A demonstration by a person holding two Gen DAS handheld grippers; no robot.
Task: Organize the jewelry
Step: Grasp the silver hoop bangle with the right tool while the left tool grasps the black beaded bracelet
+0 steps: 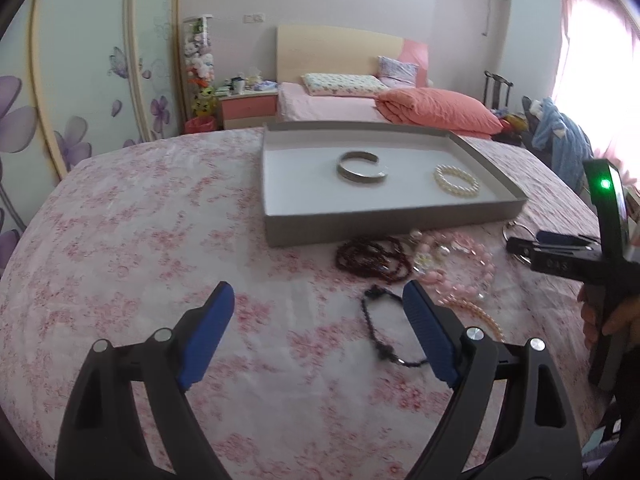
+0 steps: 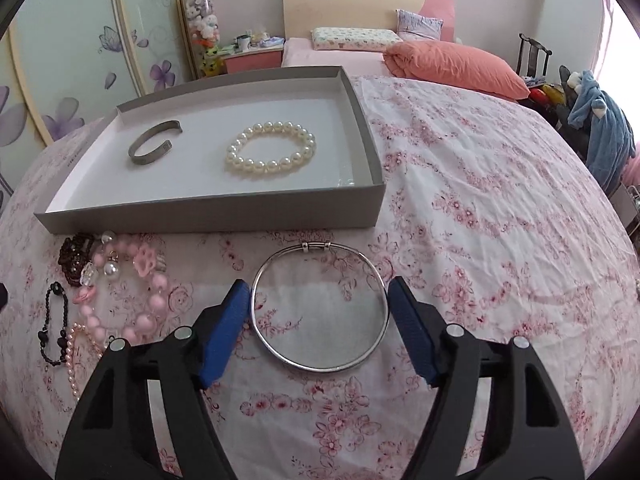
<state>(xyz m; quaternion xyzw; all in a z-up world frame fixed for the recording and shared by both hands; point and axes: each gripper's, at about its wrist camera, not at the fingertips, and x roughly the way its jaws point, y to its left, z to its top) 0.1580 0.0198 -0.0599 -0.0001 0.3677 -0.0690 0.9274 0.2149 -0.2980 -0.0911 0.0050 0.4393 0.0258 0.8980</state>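
Observation:
A grey tray (image 2: 212, 216) on the floral bedspread holds a silver cuff (image 2: 154, 146) and a white pearl bracelet (image 2: 272, 150). In front of it a thin silver bangle (image 2: 320, 366) lies flat on the cloth. My right gripper (image 2: 318, 292) straddles it, its blue pads right at the ring's two sides and not visibly squeezing it. To the left lie dark red beads (image 2: 76, 256), a pink bead necklace (image 2: 140, 312) and a black bead bracelet (image 2: 54, 328). My left gripper (image 1: 318, 300) hangs open over bare cloth, and the black bracelet (image 1: 380, 328) is by its right finger.
A person's hand (image 1: 600, 316) holds the right tool at the right edge. Beyond the bedspread are a second bed with an orange pillow (image 2: 456, 66), a nightstand (image 2: 252, 58) and a chair draped with blue clothing (image 2: 600, 120). A flowered wardrobe (image 2: 80, 60) stands on the left.

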